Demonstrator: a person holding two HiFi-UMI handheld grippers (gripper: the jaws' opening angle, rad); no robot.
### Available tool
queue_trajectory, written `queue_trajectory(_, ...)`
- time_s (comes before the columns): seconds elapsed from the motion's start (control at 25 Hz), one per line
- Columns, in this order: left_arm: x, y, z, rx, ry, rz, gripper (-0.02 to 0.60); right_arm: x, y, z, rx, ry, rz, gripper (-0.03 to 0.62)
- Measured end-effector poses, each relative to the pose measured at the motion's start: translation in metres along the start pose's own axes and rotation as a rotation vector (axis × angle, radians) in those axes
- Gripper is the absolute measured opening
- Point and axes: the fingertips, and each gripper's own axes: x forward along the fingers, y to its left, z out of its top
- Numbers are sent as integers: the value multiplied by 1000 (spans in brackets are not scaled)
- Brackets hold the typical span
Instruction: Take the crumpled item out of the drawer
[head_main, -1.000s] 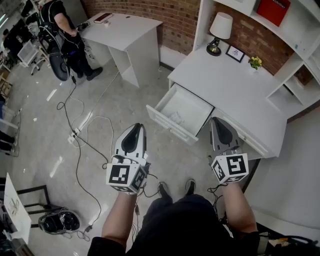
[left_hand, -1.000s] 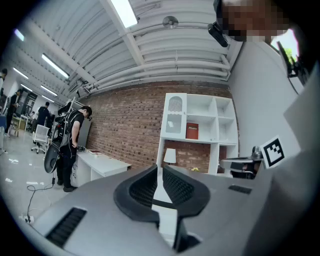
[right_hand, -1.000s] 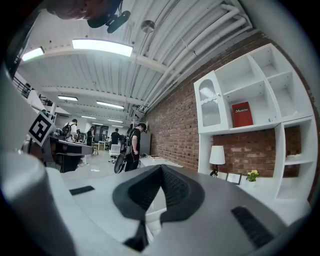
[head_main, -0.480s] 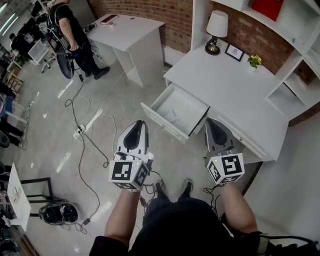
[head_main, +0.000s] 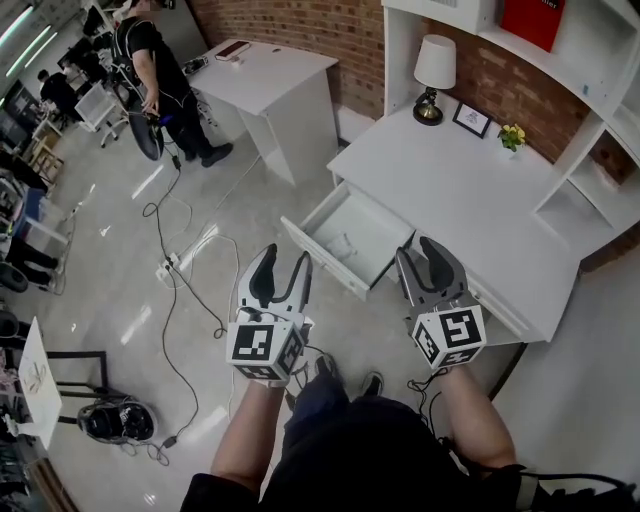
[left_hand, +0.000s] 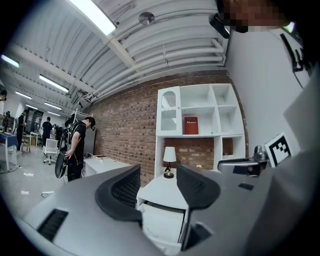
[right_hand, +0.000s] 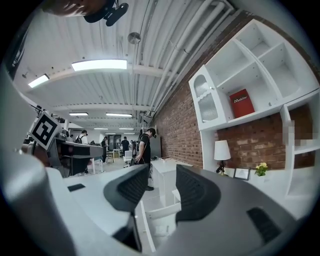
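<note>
An open white drawer (head_main: 322, 253) juts from the white desk (head_main: 470, 205). A small pale crumpled item (head_main: 343, 243) lies on the drawer's floor. My left gripper (head_main: 286, 262) hovers just short of the drawer's front, its jaws opening with nothing between them. My right gripper (head_main: 420, 252) hangs beside the drawer's right end, above the desk's front edge; its jaws are opening too and hold nothing. In the left gripper view the drawer (left_hand: 161, 220) shows low between the fingers of the left gripper (left_hand: 157, 182). The right gripper (right_hand: 161, 186) frames the drawer (right_hand: 159, 216) from its side.
On the desk stand a lamp (head_main: 435, 65), a picture frame (head_main: 470, 118) and a small plant (head_main: 513, 133). A second white desk (head_main: 270, 75) stands at the back left, with a person (head_main: 150, 60) beside it. Cables (head_main: 180, 270) trail over the floor.
Both grippers' jaws have gone from shut to spread apart. The drawer and desk have shifted slightly in the head view.
</note>
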Motion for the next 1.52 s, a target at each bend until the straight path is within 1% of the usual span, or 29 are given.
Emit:
queue_trajectory(0.16, 15, 4, -3, 1, 10, 1, 207, 15, -10, -1, 6, -1, 5, 158)
queue_trajectory(0.32, 35, 18, -14, -15, 23, 1, 207, 36, -17, -12, 7, 26, 1, 158)
queue_trajectory(0.4, 48, 30, -21, -32, 31, 1, 207, 49, -20, -18, 4, 44, -6, 158)
queue_trajectory(0.56, 77, 58, -35, -89, 49, -11, 207, 82, -21, -28, -2, 83, -17, 158)
queue_trajectory(0.72, 114, 84, -38, -99, 68, -45, 207, 122, -19, -30, -15, 110, -24, 158)
queue_trajectory(0.88, 150, 113, -45, -118, 88, -76, 207, 161, -23, -35, -27, 142, -49, 158)
queue_trajectory(1.04, 176, 137, -65, -145, 127, -106, 207, 195, -26, -53, -9, 202, -64, 158)
queue_trajectory(1.24, 198, 159, -91, -184, 178, -131, 207, 231, -23, -78, 9, 277, -46, 144)
queue_trajectory(1.36, 205, 172, -104, -195, 208, -129, 207, 250, -20, -95, 27, 320, -23, 129)
queue_trajectory(1.52, 212, 177, -124, -203, 255, -109, 207, 268, -23, -128, 56, 390, 7, 129)
